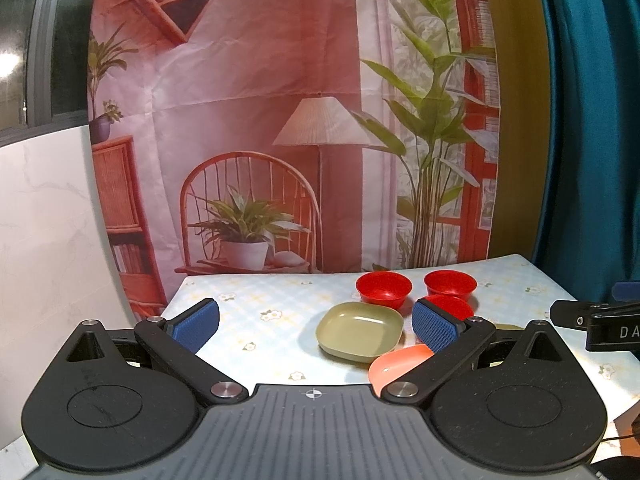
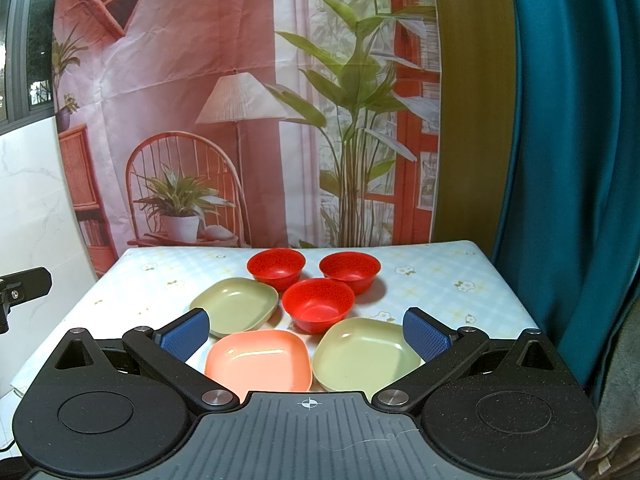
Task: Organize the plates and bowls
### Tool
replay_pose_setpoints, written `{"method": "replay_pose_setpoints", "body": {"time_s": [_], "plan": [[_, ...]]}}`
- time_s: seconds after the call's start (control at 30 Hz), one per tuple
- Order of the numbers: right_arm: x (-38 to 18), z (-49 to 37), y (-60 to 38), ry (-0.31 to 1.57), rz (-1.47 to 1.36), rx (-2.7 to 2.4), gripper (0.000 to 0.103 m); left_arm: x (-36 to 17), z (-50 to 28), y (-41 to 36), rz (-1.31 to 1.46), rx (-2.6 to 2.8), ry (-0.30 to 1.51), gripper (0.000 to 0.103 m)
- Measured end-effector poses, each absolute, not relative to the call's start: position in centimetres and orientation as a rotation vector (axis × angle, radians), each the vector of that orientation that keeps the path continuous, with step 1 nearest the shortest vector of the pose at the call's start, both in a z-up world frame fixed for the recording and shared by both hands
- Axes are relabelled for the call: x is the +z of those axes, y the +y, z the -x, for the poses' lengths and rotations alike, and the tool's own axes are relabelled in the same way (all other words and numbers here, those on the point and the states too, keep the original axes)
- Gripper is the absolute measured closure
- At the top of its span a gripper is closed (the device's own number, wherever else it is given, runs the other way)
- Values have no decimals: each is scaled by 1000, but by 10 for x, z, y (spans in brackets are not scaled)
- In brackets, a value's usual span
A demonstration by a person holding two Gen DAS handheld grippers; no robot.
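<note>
Hiding behind left tongs (image 1: 316,326): pink plate (image 1: 394,364)

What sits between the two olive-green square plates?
In the right wrist view, the near red round bowl sits between the left olive-green square plate and the right one.

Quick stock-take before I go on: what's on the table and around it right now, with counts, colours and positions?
Bowls: 3, red, far middle of table; back left, back right, one nearer between them.
Plates: 2, olive green, squarish; one left of the bowls, one near right.
Plate: 1, salmon pink, near edge, left of the near green plate.
Table: 1, pale floral check cover.
Backdrop: 1, printed room scene, behind table.
Curtain: 1, teal, right.
Left gripper: jaws open, empty.
Right gripper: jaws open, empty.
</note>
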State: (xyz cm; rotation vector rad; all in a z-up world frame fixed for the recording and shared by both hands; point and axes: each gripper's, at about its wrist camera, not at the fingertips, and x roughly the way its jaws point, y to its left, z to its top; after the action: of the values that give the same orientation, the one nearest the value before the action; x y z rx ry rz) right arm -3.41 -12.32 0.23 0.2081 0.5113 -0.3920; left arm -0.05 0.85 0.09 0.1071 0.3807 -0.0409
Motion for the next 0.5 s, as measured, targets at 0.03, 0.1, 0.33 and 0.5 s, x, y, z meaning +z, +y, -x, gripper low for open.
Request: {"method": "replay_pose_setpoints", "body": {"time_s": [0.03, 0.1, 0.33, 0.5], "plan": [[2, 34, -123, 511, -208, -393, 0, 1, 0, 9, -105, -42, 381, 0], [2, 34, -123, 510, -210, -393, 0, 0, 0, 9, -100, -43, 384, 0], [0, 34, -128, 508, -217, -386, 0, 1, -8, 12, -90, -60, 407, 0], [-1, 31, -143, 464, -262, -341, 0, -3, -25, 15, -88, -49, 417, 0]]}}
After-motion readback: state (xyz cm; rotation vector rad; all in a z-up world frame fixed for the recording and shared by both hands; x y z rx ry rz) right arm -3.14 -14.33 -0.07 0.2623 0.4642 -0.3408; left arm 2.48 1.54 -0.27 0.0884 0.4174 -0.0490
